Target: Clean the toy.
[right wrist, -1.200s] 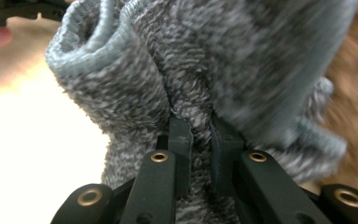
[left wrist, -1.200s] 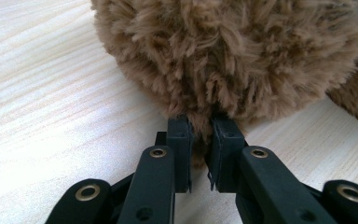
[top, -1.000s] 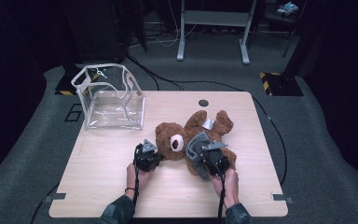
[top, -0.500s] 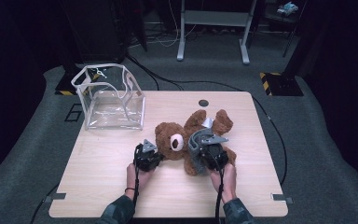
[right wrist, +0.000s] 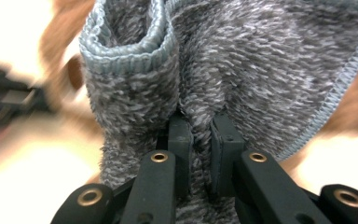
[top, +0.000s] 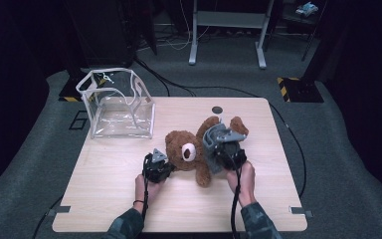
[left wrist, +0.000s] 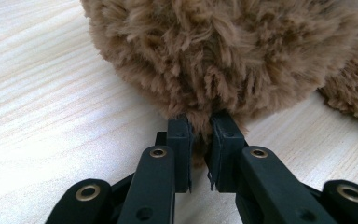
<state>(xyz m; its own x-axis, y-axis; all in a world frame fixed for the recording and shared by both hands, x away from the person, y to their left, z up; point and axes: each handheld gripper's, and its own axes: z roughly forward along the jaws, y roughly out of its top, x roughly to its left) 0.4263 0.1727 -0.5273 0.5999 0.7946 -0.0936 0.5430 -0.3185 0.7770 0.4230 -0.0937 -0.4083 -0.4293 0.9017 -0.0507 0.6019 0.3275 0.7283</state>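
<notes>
A brown teddy bear point(top: 186, 149) lies on its back in the middle of the wooden table point(top: 109, 189), wearing a grey knitted garment point(top: 211, 149). My left gripper point(top: 160, 164) sits at the bear's head side, shut on a tuft of brown fur point(left wrist: 200, 133). My right gripper point(top: 224, 152) is raised over the bear's body, shut on a fold of the grey garment point(right wrist: 200, 112), whose ribbed light-blue hem point(right wrist: 121, 51) curls above the jaws. In the right gripper view the background is blurred.
A clear plastic box point(top: 117, 102) with white edging stands open at the table's back left. A small dark round hole point(top: 217, 109) marks the table's far edge. Cables and a metal stand point(top: 226, 30) lie on the floor beyond.
My right gripper has risen, pulling the grey garment up with it. The left gripper and the bear's head have stayed put.
</notes>
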